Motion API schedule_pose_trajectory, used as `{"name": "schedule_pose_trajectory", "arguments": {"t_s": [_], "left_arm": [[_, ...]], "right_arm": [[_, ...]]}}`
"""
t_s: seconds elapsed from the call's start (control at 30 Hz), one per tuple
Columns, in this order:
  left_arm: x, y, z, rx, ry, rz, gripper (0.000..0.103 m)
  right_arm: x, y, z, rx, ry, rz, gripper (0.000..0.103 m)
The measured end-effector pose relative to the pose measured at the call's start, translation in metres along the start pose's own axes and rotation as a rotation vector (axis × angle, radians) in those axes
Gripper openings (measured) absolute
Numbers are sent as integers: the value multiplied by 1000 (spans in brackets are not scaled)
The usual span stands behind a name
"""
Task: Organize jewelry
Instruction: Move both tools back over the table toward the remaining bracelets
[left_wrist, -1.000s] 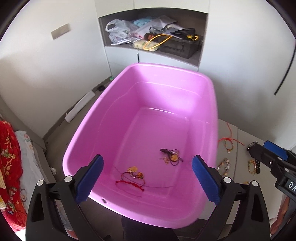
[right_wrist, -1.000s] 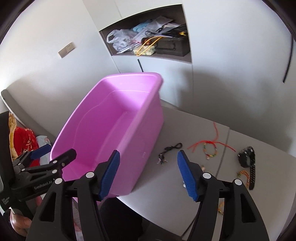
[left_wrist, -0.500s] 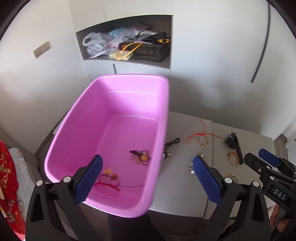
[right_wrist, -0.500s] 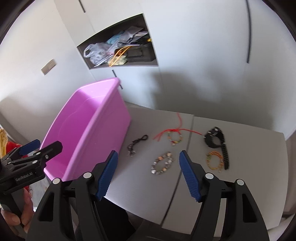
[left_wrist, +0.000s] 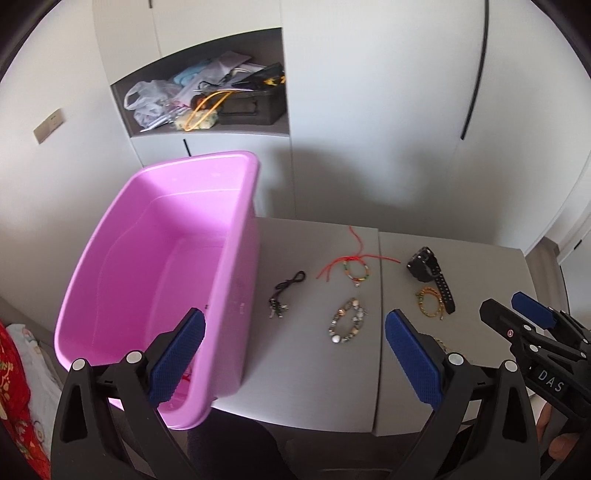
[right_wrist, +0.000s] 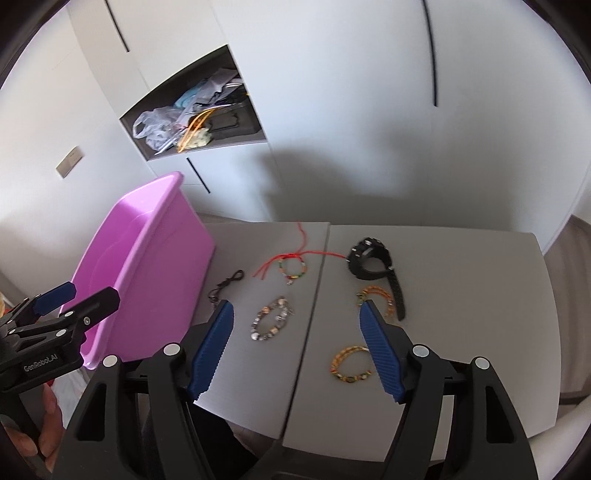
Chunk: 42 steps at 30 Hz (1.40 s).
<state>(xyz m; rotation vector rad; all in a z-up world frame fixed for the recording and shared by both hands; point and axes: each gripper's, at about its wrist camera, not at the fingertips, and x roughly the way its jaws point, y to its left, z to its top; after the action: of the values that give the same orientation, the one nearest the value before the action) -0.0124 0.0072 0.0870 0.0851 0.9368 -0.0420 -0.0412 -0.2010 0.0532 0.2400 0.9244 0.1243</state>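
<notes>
At the bottom of each frame: my two grippers, both with nothing between the blue pads.
Left gripper (left_wrist: 293, 354): jaws wide apart, held above the near edge of the grey table (left_wrist: 317, 373), straddling the tub corner and the table.
Right gripper (right_wrist: 295, 349): jaws wide apart, above the seam between the two table panels.
Grey stone bracelet (right_wrist: 272, 324): flat on the table, just beyond my right gripper, slightly left of centre.
Orange bracelet, near one (right_wrist: 349, 363): lower centre of the right view, touching the line of my right pad.
Orange bracelet, far one (right_wrist: 376, 299): just beside the strap of the black watch (right_wrist: 369, 258).
Bead bracelet with red cord (right_wrist: 291, 267): middle of the frame, cord ends spread to both sides.
Dark cord pendant (left_wrist: 286, 295): close to the tub wall, apart from the others.
Pink tub (left_wrist: 159, 266): left of the table; something red shows low inside, behind my left pad.
Wall shelf (left_wrist: 207, 99): upper left, full of bags and a dark box.
</notes>
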Motion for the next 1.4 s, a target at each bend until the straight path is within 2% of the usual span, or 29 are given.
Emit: {"name": "schedule_pose_trajectory", "arguments": {"t_s": [0.3,0.7,0.87,1.1,1.4], "left_arm": [[18,-30,1,38,9,-27,96],[52,-59,-6,84,70,-49,96],[71,-59,-16,63,105,-70,96],[95,-54,-41,95,114,-69,96],[138,-37,-69,54,159,-75,96]], "right_arm": [[10,-30,-12,43,0,-22,68],[26,-55,-22,97,21,-35,68],[39,-62,-33,102,44,-34,68],[64,-66,-56,94,73,-43,68],[105,-63,-83,81,126,-33,68]]}}
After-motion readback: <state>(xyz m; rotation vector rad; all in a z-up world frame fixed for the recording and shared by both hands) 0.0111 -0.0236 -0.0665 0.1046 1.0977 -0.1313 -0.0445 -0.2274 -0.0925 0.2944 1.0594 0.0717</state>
